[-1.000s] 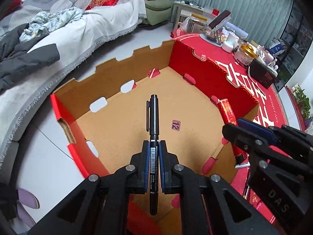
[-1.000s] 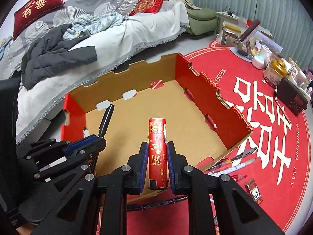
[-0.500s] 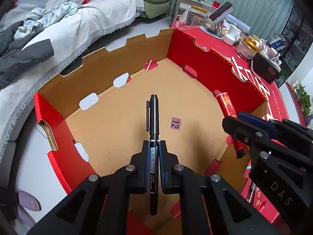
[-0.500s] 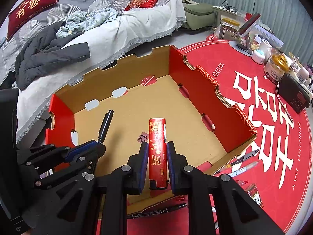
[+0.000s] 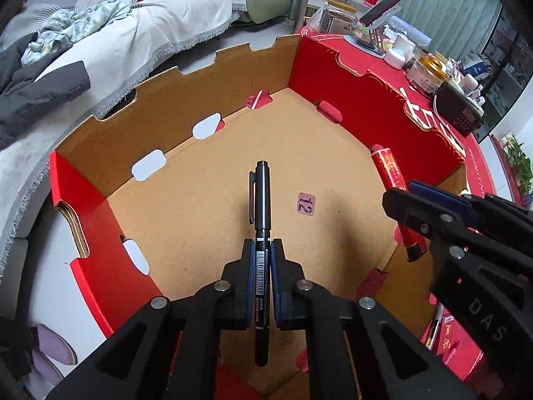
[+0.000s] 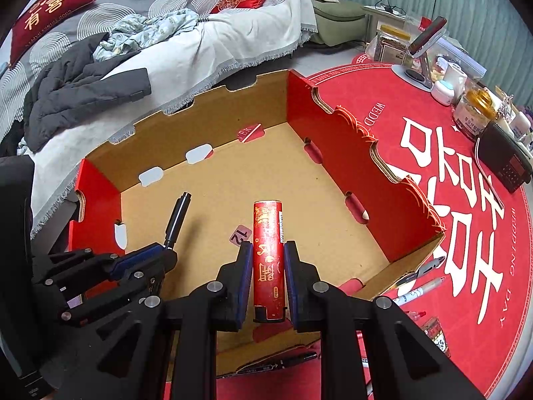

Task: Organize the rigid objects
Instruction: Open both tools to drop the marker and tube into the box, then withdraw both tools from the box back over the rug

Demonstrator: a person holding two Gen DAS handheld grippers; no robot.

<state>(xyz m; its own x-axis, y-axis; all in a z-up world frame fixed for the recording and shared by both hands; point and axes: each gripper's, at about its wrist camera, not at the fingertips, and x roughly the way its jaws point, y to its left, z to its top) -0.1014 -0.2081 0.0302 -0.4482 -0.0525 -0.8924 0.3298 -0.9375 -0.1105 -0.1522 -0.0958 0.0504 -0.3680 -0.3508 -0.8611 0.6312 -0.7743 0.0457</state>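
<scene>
My left gripper [image 5: 263,250] is shut on a black pen [image 5: 261,200] and holds it above the floor of an open red cardboard box [image 5: 86,200]. My right gripper [image 6: 268,253] is shut on a red tube with gold print [image 6: 268,233], also over the box [image 6: 366,166]. In the right wrist view the left gripper [image 6: 160,256] and its pen [image 6: 178,216] show at the left. In the left wrist view the right gripper [image 5: 403,200] and the red tube [image 5: 391,173] show at the right.
The box stands on a round red table cover [image 6: 433,153]. Several pens [image 6: 416,283] lie on it by the box's near right corner. Jars [image 6: 473,113], a black radio [image 6: 503,163] and a phone stand [image 6: 423,56] stand at the back right. A bed with clothes [image 6: 100,76] lies beyond.
Both grippers have moved forward and lower over the box with their loads still held. The box now fills more of both views.
</scene>
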